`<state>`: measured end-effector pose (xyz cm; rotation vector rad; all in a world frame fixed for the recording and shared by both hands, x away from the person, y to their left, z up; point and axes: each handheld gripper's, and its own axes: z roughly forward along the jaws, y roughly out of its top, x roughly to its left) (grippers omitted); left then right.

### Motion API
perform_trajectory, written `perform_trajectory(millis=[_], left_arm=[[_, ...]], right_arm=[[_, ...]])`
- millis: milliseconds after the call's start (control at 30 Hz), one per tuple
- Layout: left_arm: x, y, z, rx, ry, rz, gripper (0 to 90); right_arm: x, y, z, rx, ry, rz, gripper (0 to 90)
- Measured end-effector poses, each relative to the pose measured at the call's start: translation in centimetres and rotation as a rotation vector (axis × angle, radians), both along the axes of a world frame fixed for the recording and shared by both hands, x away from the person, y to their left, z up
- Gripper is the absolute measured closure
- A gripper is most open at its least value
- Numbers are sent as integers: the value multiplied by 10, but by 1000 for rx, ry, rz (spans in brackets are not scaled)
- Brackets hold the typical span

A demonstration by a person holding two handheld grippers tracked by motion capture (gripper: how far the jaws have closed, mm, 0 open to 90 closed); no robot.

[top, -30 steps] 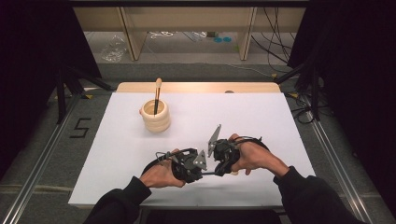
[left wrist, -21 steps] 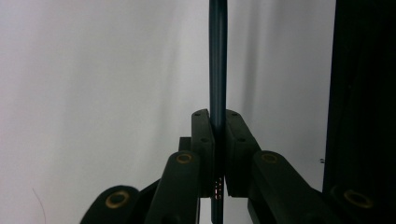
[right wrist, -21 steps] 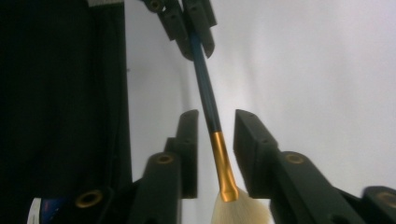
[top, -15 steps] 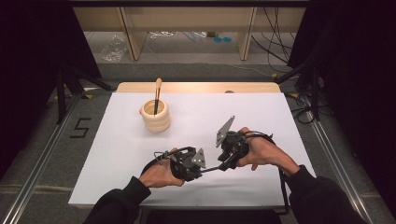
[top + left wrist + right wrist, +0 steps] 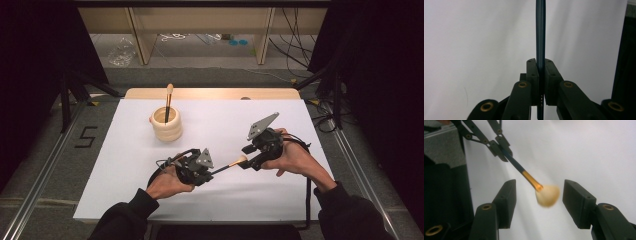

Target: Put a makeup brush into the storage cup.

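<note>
Brush (image 5: pixel 227 165): lay between both grippers above white mat (image 5: pixel 300 200); dark handle, gold ferrule, tan bristle head.
L gripper (image 5: pixel 210 172): jaws clamped tight on brush handle.
R gripper (image 5: pixel 245 162): jaws had just been opening; bristle head sat between them, untouched.
Wooden cup (image 5: pixel 166 122): stood upright, well apart; held 2nd brush (image 5: pixel 168 100), bristles up.

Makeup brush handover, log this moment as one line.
left tool: shut on makeup brush handle | right tool: jaws just opening, brush head between them, untouched | wooden cup: upright, holds second brush
</note>
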<state>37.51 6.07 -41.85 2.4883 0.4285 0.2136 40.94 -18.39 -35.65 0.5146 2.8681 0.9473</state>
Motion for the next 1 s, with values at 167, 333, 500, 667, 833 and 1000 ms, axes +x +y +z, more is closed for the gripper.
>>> perform_trajectory(millis=[167, 333, 500, 667, 833, 1000], left_arm=[[6, 10, 2, -63, -14, 72, 845], [8, 16, 5, -123, -11, 133, 845], [7, 18, 7, -157, -14, 150, 845], [7, 20, 8, -196, -11, 172, 845], [8, 22, 9, -236, -10, 187, 845], [5, 20, 7, -257, 3, 206, 845]], right_arm=[[1, -11, -2, 68, -36, -89, 428], [0, -15, -11, 101, -17, -138, 441], [1, -12, -25, 185, 17, -156, 445], [1, -4, -35, 250, 33, -161, 461], [2, 3, -37, 337, 36, -163, 476], [7, 11, -41, 417, 59, -166, 513]])
